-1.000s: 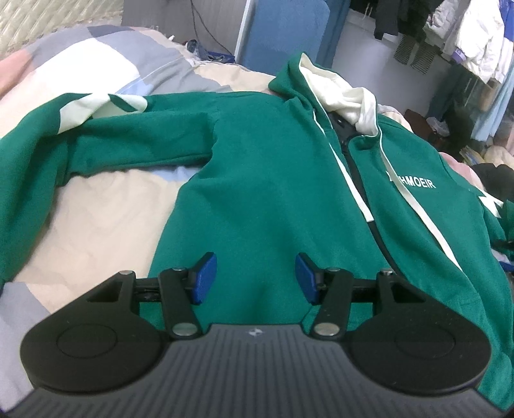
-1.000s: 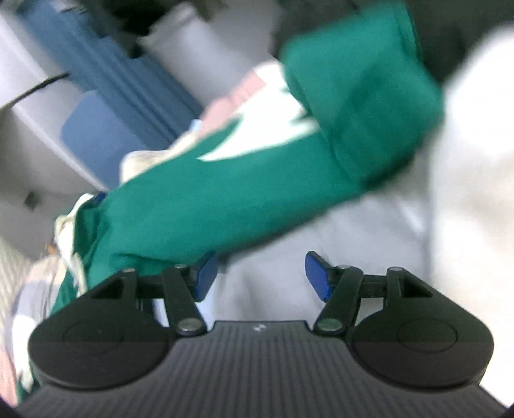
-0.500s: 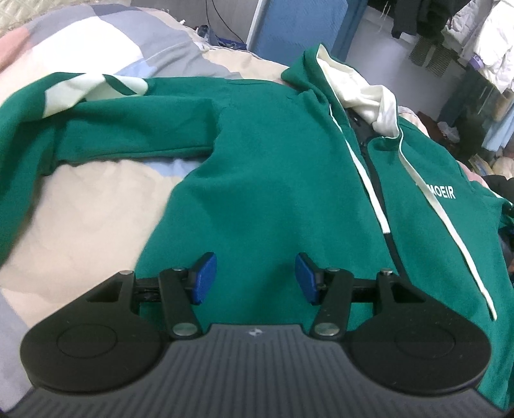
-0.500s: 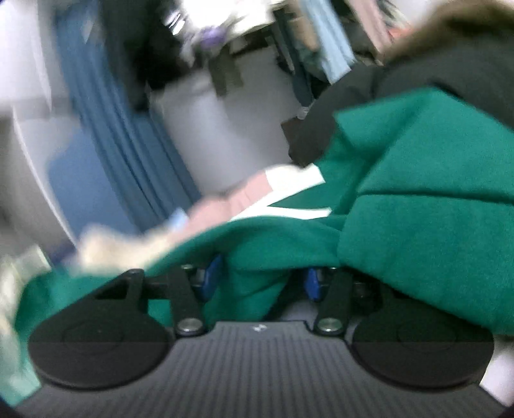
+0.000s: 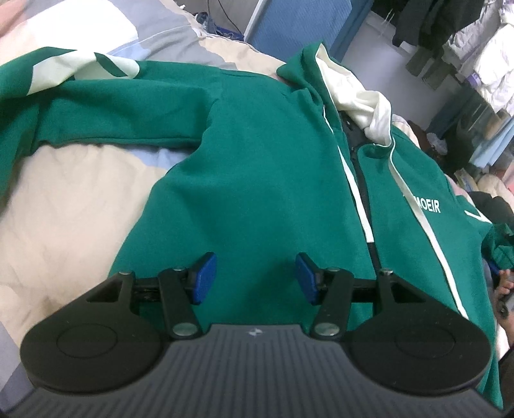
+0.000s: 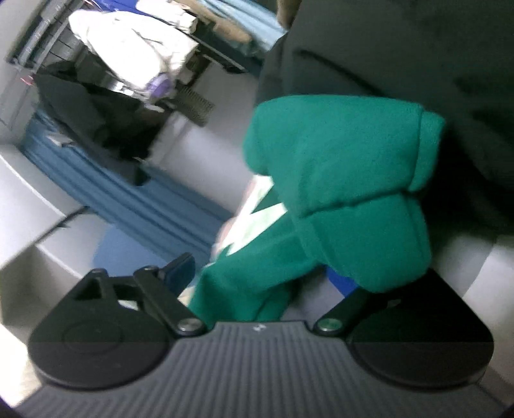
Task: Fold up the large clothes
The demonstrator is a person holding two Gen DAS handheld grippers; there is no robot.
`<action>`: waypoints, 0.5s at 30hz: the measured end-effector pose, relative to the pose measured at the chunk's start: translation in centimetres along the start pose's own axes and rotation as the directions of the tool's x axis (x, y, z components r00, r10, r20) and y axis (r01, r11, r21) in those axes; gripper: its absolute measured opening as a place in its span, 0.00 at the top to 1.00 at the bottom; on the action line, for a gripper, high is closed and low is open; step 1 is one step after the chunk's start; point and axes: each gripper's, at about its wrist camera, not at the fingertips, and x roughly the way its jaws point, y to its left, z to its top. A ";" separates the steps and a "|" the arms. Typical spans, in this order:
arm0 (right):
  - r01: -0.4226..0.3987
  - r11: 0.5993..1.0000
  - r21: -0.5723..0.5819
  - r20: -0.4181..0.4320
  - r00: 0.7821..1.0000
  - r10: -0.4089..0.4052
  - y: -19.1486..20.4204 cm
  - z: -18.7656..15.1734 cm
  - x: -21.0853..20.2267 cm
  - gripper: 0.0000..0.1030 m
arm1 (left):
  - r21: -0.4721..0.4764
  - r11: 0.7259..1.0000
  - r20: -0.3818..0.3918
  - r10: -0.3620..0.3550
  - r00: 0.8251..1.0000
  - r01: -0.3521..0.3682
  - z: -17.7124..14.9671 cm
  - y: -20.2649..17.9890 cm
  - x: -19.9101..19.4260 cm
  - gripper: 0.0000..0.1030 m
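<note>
A green zip hoodie (image 5: 257, 180) with a white-lined hood (image 5: 359, 99) lies face up on the bed, one sleeve (image 5: 112, 106) stretched out to the left. My left gripper (image 5: 253, 278) is open and empty, hovering just above the hoodie's lower front. In the right wrist view the other green sleeve and its cuff (image 6: 347, 193) hang between the fingers of my right gripper (image 6: 260, 283). The jaws stand wide apart with the cloth draped between them, and the right blue pad (image 6: 340, 279) is partly hidden by the cuff. That cuff shows at the left wrist view's right edge (image 5: 501, 244).
The bed (image 5: 70, 218) has a beige, grey and white patchwork cover. A blue panel (image 5: 302, 29) and racks of hanging clothes (image 5: 465, 48) stand beyond the bed. A dark garment (image 6: 417, 64) fills the right wrist view's upper right.
My right gripper has come in around the hoodie's right sleeve and swung upward with the cuff between its fingers. My left gripper has moved slightly forward and closer over the hoodie's front.
</note>
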 end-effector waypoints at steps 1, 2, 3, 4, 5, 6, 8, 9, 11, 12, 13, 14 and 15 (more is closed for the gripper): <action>0.032 0.999 0.016 0.007 0.999 -0.032 -0.1 0.0 1.0 0.12 | -0.001 1.000 0.002 0.002 1.000 -0.002 -0.1 0.0 -0.1 0.42; 0.060 0.998 0.020 0.011 0.998 -0.060 -0.2 -0.1 1.9 0.11 | 0.000 1.000 0.003 0.006 1.000 -0.006 -0.1 0.0 -0.2 0.42; 0.097 0.995 -0.004 0.025 0.995 -0.097 -0.5 0.1 2.7 0.11 | 0.001 1.000 0.004 0.010 1.000 -0.010 -0.2 0.0 -0.2 0.42; 0.127 0.991 -0.034 0.045 0.991 -0.125 -0.1 0.1 3.7 0.10 | 0.002 1.000 0.005 0.013 1.000 -0.013 -0.1 0.0 -0.3 0.42; 0.148 0.987 -0.065 0.069 0.987 -0.144 0.3 0.2 4.6 0.10 | 0.002 1.000 0.007 0.017 1.000 -0.017 -0.1 0.0 -0.3 0.42; 0.172 0.981 -0.095 0.087 0.983 -0.164 0.9 0.3 5.4 0.11 | 0.003 1.000 0.009 0.020 1.000 -0.020 -0.1 0.0 -0.3 0.42; 0.198 0.969 -0.146 0.104 0.977 -0.184 1.9 0.7 6.8 0.21 | 0.004 1.000 0.014 0.029 0.999 -0.029 0.0 -0.1 -0.3 0.42; 0.212 0.963 -0.168 0.107 0.975 -0.196 2.5 1.0 7.4 0.42 | 0.003 1.000 0.016 0.031 0.999 -0.031 0.1 -0.1 -0.2 0.42; 0.238 0.948 -0.210 0.110 0.969 -0.219 3.7 1.8 8.1 0.54 | 0.005 0.999 0.027 0.036 0.999 -0.037 0.4 -0.2 0.0 0.42; 0.243 0.941 -0.234 0.116 0.968 -0.221 4.4 2.2 7.9 0.64 | 0.009 0.999 0.034 0.039 0.999 -0.040 0.6 -0.2 0.0 0.42; 0.240 0.935 -0.263 0.127 0.969 -0.213 5.5 2.5 7.8 0.68 | 0.012 0.999 0.041 0.042 0.998 -0.043 0.8 -0.3 0.1 0.42; 0.238 0.926 -0.293 0.135 0.969 -0.206 6.6 2.6 7.5 0.73 | 0.016 0.999 0.047 0.045 0.998 -0.045 1.0 -0.4 0.2 0.42; 0.235 0.914 -0.330 0.144 0.970 -0.197 8.1 2.6 6.8 0.75 | 0.016 0.999 0.050 0.046 0.998 -0.047 1.2 -0.3 0.2 0.42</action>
